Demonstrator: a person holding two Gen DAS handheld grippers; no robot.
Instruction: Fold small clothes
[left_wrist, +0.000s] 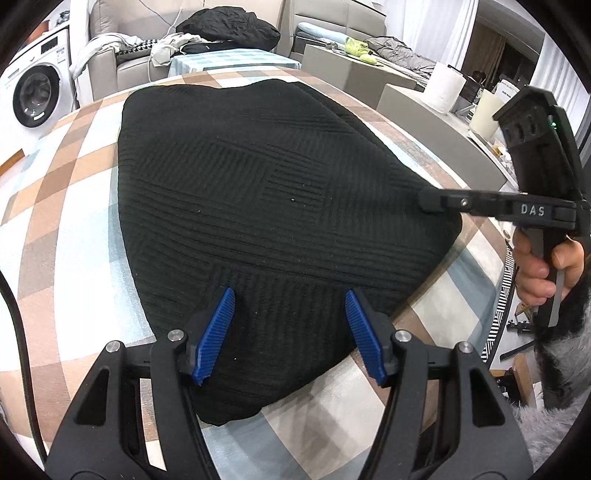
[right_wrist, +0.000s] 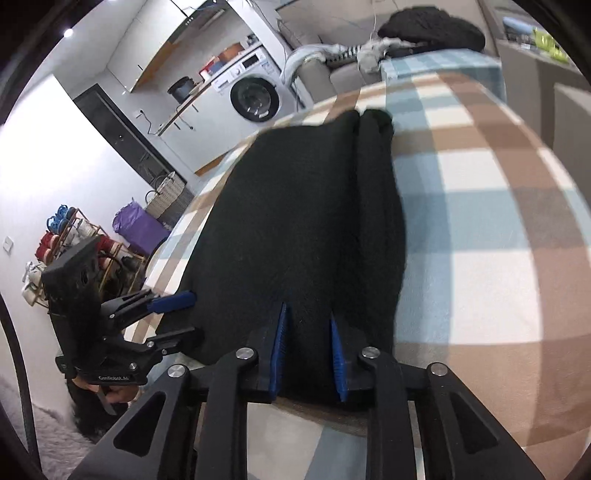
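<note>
A black ribbed knit garment (left_wrist: 266, 206) lies folded on the checked tablecloth (left_wrist: 62, 206). My left gripper (left_wrist: 290, 328) is open, its blue pads just above the garment's near edge. My right gripper (right_wrist: 308, 350) stands over the garment's (right_wrist: 295, 221) near end with its blue pads narrowly apart, a fold of black fabric between them. In the left wrist view the right gripper (left_wrist: 430, 202) reaches in from the right to the garment's right edge. In the right wrist view the left gripper (right_wrist: 184, 317) is open at the garment's left edge.
The table edge (left_wrist: 458, 258) runs close along the right of the garment. A grey sofa (left_wrist: 140, 55) with a black bag and loose clothes is behind the table. A washing machine (right_wrist: 255, 96) stands at the back left. A paper roll (left_wrist: 445, 86) sits on a side counter.
</note>
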